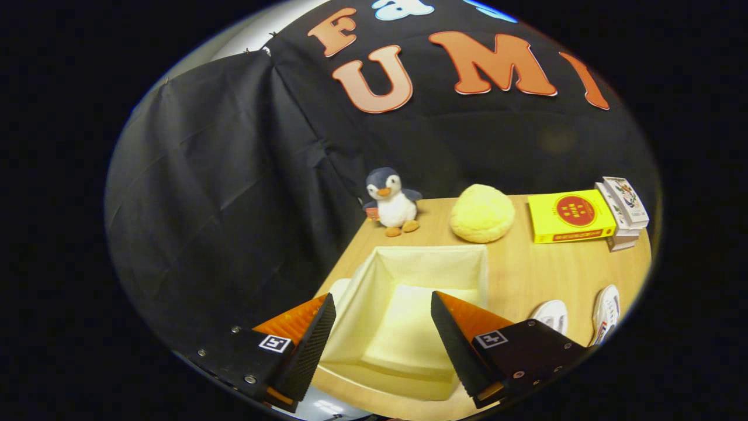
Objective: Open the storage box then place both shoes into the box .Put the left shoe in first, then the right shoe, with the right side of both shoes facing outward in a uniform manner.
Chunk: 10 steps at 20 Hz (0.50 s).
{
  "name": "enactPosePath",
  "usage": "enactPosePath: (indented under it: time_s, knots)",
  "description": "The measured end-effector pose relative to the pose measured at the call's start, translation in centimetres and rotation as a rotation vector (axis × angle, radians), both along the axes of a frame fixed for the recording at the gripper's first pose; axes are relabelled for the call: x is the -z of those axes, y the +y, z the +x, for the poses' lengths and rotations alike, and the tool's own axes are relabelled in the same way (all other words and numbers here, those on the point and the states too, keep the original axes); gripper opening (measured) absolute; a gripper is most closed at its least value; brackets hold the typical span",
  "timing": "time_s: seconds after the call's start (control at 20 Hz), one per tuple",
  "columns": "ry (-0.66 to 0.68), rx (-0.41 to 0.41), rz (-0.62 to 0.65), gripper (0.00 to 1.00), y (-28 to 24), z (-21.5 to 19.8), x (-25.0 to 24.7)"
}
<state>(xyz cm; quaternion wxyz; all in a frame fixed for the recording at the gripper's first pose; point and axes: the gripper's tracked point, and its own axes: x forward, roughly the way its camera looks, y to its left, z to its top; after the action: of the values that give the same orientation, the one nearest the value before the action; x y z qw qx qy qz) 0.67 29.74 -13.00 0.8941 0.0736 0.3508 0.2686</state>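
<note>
A cream fabric storage box [374,275] stands open on the wooden table, its inside empty. My gripper [383,333] hovers above the box's near part, open, with nothing between its fingers. Two white shoes lie on the table to the right of the box: one [552,316] just beyond the right finger, the other [606,310] further right, both partly cut off by the finger and the view's limit. A pale piece [338,286], perhaps the box's lid, shows by the box's left side near the left finger.
At the back of the table [526,269] stand a plush penguin [390,202], a round yellow cushion [482,213] and a yellow book [570,216] beside a stack of small boxes [625,210]. The table's left edge runs close beside the box.
</note>
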Motion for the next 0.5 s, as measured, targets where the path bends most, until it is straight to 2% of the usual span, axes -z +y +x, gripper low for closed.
enactPosePath:
  time_s: [0.5]
  knots:
    - [0.059,0.158,-0.216,0.98,-15.0,-0.6,6.2]
